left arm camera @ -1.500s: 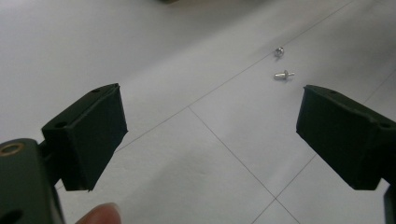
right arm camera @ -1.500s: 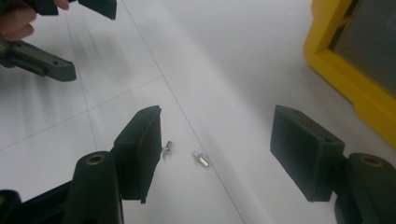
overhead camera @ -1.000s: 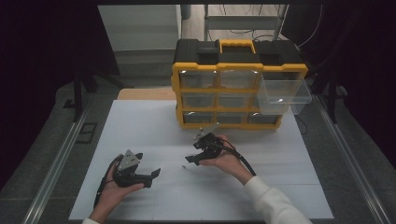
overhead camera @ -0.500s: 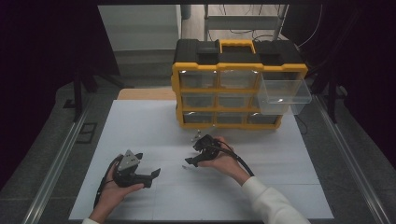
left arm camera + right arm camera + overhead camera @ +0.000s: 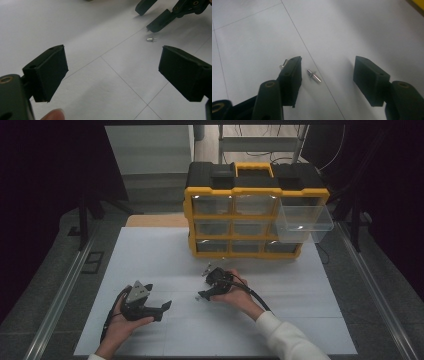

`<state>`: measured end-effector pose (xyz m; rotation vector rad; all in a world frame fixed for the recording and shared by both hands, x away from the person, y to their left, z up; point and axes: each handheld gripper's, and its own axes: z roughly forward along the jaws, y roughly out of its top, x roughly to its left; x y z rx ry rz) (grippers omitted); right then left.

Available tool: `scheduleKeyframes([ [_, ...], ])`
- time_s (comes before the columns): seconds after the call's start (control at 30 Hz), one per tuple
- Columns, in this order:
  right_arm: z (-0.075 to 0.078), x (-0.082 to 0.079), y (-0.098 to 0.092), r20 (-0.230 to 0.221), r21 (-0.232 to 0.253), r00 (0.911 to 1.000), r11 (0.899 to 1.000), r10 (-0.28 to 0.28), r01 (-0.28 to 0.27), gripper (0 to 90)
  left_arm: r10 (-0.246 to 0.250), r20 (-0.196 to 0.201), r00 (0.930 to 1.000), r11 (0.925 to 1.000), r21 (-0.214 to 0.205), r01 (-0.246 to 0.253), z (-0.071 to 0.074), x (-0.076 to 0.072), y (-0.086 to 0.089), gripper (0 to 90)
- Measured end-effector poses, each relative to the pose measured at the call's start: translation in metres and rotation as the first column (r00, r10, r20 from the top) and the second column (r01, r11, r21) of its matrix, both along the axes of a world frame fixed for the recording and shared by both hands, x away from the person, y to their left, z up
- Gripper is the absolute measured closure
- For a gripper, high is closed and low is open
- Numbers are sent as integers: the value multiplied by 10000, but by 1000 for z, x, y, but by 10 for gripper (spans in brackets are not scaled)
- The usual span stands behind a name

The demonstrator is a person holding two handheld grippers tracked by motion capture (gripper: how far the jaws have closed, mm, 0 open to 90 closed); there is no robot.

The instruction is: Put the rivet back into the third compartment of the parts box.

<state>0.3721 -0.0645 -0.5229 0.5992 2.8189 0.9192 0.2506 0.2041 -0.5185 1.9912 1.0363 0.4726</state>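
— Tongs first, from the left: our left tongs [image 5: 162,309] rest low over the white table [image 5: 150,255] at its near left, held in the left hand [image 5: 120,325], jaws wide apart with nothing between them.

— Agreed. In the left gripper view we see only bare table between those jaws, and a small metal pin [image 5: 151,39] lying farther off, just beside the tips of our other tongs.

— Moving right, our right tongs [image 5: 206,282] sit near the middle of the table, in front of the organizer, gripped by the right hand [image 5: 237,292]. Their jaws have just been closing, yet they stand apart.

— In the right gripper view [image 5: 327,75] a silver pin [image 5: 313,75] lies flat on the table between the jaws, close to the left one. We see no pad pressing on it.

— A second pin [image 5: 283,64] peeks out behind that same jaw, partly hidden.

— Farther back and right stands the yellow and black organizer [image 5: 255,200], and one clear drawer [image 5: 302,222] on its right side is pulled out.
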Motion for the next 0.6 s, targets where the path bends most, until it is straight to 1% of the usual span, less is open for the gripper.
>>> scheduleKeyframes([
  [0.2,-1,-1,1,223,-126,9997,9999,92,-89,436,-21,-15,10000,10000,4,21,0,0,0,91],
  [0.33,0,-3,2,312,-156,9992,9996,246,-242,485,-24,-13,10000,10000,5,24,0,0,0,91],
  [0.43,0,-5,2,238,-122,9987,9990,441,-438,587,-34,-23,10000,10000,-5,34,0,0,-1,91],
  [0.5,0,-5,2,196,-60,9980,9982,605,-604,676,-35,-21,10000,10000,7,35,0,0,-1,91],
  [0.6,1,-5,2,136,-32,9976,9977,680,-680,760,-32,-19,10000,10000,7,32,0,0,-1,91],
])
